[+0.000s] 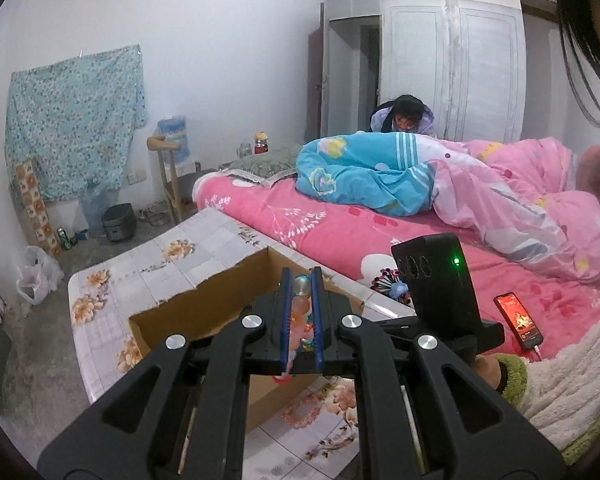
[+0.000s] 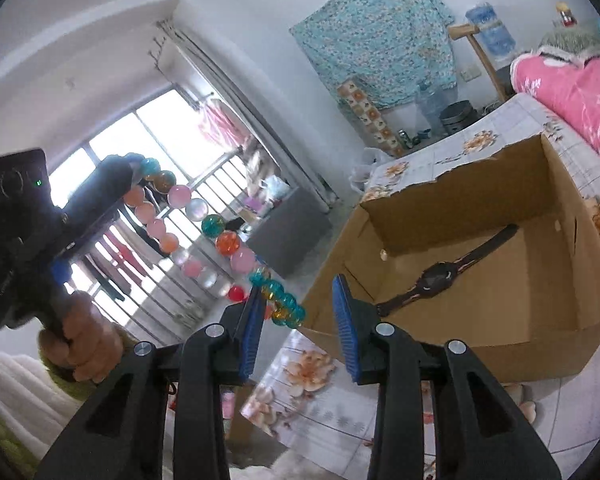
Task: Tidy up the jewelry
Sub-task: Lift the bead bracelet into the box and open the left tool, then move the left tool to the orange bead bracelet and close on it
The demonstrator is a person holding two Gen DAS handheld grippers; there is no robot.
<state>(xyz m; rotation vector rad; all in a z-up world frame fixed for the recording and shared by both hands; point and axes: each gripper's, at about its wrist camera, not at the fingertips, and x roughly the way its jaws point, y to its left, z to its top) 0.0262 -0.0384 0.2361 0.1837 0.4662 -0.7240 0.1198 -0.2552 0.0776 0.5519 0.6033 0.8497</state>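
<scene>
My left gripper (image 1: pixel 301 276) is shut on a bead necklace (image 1: pixel 302 312) of pink, orange, teal and clear beads, held above an open cardboard box (image 1: pixel 204 300). In the right wrist view the necklace (image 2: pixel 216 236) hangs in a loop from the left gripper (image 2: pixel 136 172), high and left of the box (image 2: pixel 460 200). My right gripper (image 2: pixel 300 300) is open and empty beside the box's near left corner, with the necklace's lowest beads touching its left finger (image 2: pixel 250 320). A dark wristwatch (image 2: pixel 444 274) lies on the box floor.
The box stands on a low table with a floral tile cover (image 1: pixel 140 264). A bed with pink sheets (image 1: pixel 340 232) and piled quilts lies right of it, with a lit phone (image 1: pixel 520 320) on it. A person (image 1: pixel 406 116) leans behind the bed. A window (image 2: pixel 140 140) is far left.
</scene>
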